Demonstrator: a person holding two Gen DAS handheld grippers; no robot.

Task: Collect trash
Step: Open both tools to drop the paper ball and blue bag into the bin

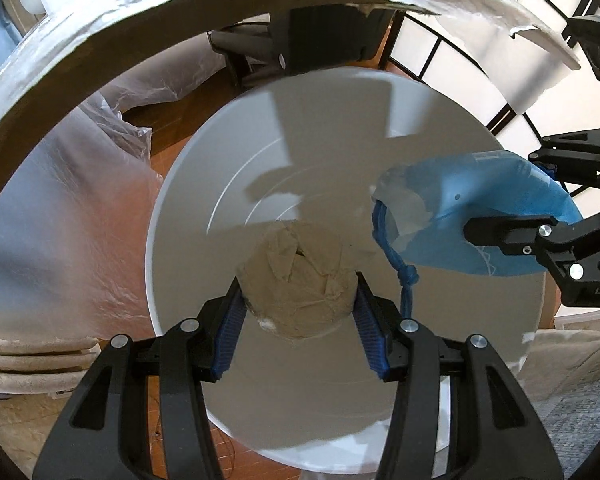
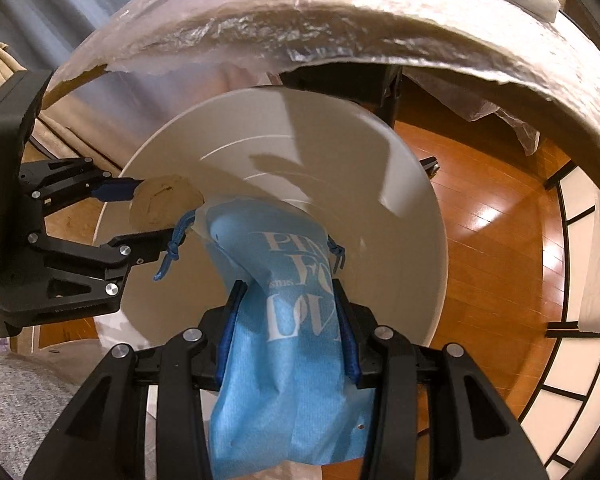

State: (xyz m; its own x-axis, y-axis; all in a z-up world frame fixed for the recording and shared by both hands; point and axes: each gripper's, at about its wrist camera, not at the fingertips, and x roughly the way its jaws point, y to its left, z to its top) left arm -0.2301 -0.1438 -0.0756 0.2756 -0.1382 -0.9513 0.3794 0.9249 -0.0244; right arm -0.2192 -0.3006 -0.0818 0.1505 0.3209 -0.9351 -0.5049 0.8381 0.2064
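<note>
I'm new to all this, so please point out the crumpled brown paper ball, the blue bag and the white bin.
brown paper ball [image 1: 300,280], left wrist view, crumpled front.
blue bag [image 2: 296,280], right wrist view, printed face.
white bin [image 1: 188,208], left wrist view, inner wall.

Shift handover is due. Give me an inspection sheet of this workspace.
Surface: wooden floor under a white bin.
Job's things: beige paper wad and blue bag, both above the bin's opening.
Clutter: plastic sheet beside the bin.
Grippers: left gripper shut on the wad; right gripper shut on the bag.
Cables: nothing seen.
Surroundings: foil-wrapped table edge above; paper screen behind.
</note>
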